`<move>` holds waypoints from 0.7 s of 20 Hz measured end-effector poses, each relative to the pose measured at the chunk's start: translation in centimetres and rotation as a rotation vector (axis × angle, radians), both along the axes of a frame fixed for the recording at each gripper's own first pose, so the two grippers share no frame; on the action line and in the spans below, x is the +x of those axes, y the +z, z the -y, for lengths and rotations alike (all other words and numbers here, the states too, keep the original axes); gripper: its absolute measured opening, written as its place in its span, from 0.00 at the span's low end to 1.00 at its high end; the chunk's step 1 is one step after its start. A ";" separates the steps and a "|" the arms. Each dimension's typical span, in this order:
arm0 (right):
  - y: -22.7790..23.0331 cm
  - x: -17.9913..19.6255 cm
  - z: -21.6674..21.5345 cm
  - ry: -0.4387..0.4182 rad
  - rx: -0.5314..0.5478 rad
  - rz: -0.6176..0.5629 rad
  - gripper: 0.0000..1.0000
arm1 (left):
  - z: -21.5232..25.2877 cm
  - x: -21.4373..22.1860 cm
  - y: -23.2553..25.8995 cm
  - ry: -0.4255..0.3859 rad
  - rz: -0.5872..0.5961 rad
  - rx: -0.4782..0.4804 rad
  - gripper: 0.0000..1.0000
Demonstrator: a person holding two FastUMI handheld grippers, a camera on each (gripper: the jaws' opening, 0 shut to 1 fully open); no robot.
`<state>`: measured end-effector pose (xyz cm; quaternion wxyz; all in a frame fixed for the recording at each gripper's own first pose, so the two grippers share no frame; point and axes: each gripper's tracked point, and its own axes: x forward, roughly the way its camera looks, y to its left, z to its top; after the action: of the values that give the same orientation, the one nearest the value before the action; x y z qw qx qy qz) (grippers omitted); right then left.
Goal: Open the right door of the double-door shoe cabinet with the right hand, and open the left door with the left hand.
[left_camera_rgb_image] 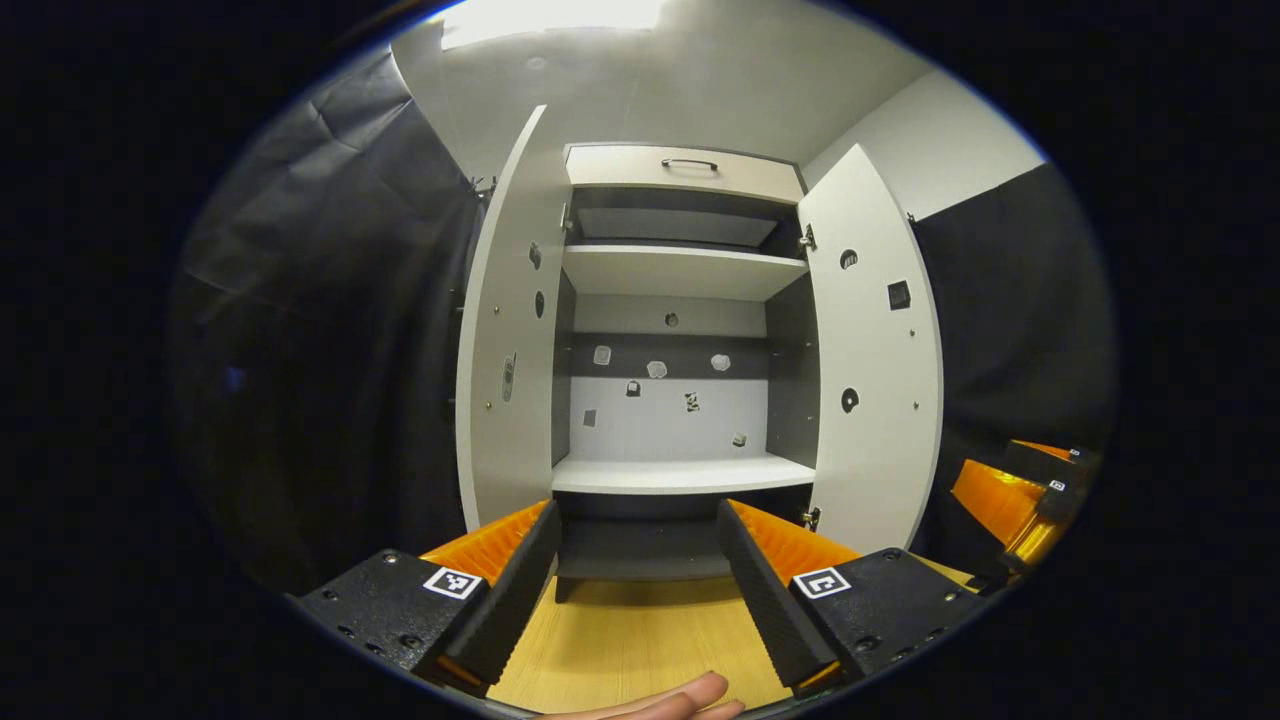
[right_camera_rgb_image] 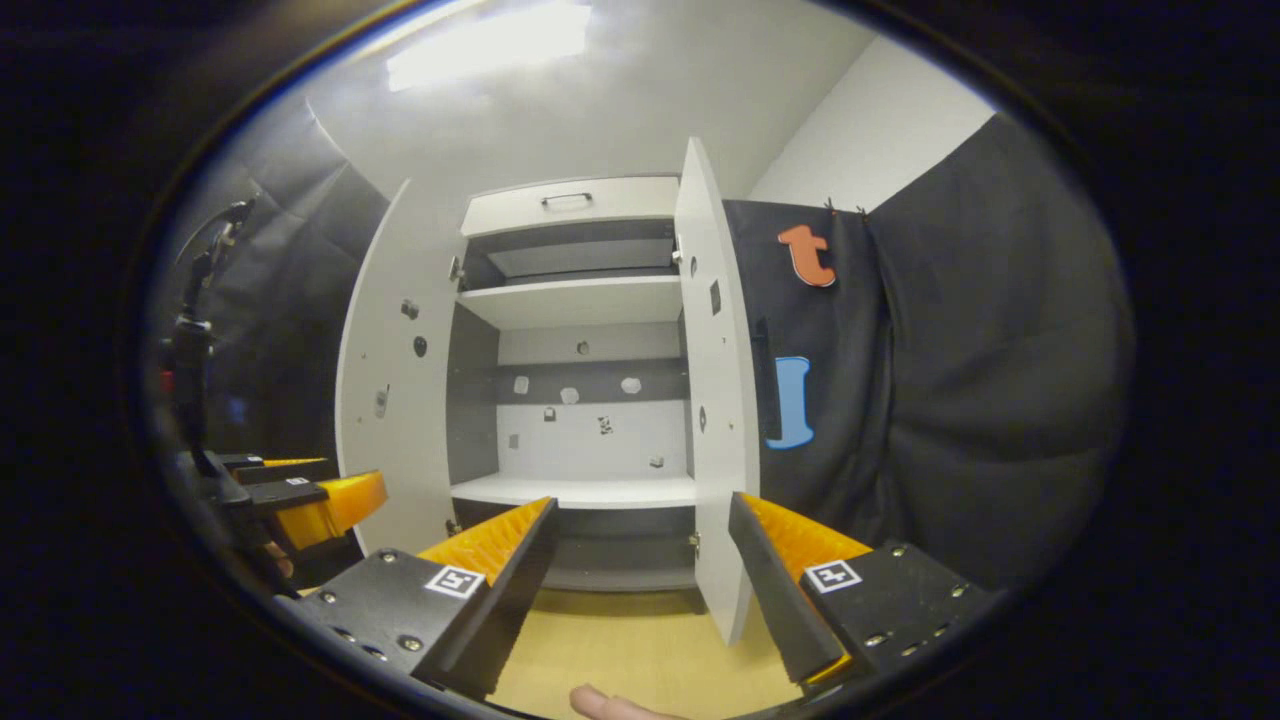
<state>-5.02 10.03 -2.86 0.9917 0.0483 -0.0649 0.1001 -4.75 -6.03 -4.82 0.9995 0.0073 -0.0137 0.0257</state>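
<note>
- In the left gripper view, the shoe cabinet [left_camera_rgb_image: 680, 380] is seen straight ahead, standing on a pale wooden floor [left_camera_rgb_image: 640, 640].
- Both doors are swung outward: the left door [left_camera_rgb_image: 505, 340] is seen nearly edge-on at the cabinet's left side, and the right door [left_camera_rgb_image: 870, 360] is angled out at its right side.
- The inside of the cabinet is exposed; an upper shelf [left_camera_rgb_image: 680, 268] and a lower shelf [left_camera_rgb_image: 685, 472] are seen, with small marks scattered over the back panel.
- A drawer front with a dark handle [left_camera_rgb_image: 689, 163] is set across the top of the cabinet.
- The left claw [left_camera_rgb_image: 637, 560] is held spread, with nothing between its fingers; it is apart from both doors and is pointed at the open middle of the cabinet.
- A fingertip [left_camera_rgb_image: 690, 697] of the holding person is seen at the bottom edge, below the claw.
- The right claw [right_camera_rgb_image: 640, 560] is likewise spread and holds nothing; in the right gripper view the lower corner of the right door is seen between its fingers, but contact cannot be told.
- In the right gripper view, the left claw is seen at the far left edge, low and beside the left door.
- In the left gripper view, the right claw is seen at the far right edge, beyond the right door.
- Black cloth [right_camera_rgb_image: 950, 400] is hung on the booth wall to the right of the cabinet.
</note>
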 end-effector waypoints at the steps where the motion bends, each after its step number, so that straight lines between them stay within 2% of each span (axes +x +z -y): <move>1: -0.1 -0.1 0.2 -0.003 -0.008 0.000 1.00 | 0.2 0.1 -0.1 -0.003 0.002 -0.006 0.97; 6: -0.3 -0.6 0.3 0.009 -0.002 0.005 1.00 | 0.6 0.9 -0.9 0.000 -0.018 -0.036 0.97; 14: -0.1 -1.1 1.1 0.007 -0.009 0.029 1.00 | 2.5 1.2 -1.5 -0.025 -0.025 0.002 0.97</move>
<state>-6.16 8.91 -2.97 0.9905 0.0427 -0.0785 0.1044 -3.50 -8.50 -6.29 0.9999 0.0086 -0.0012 0.0132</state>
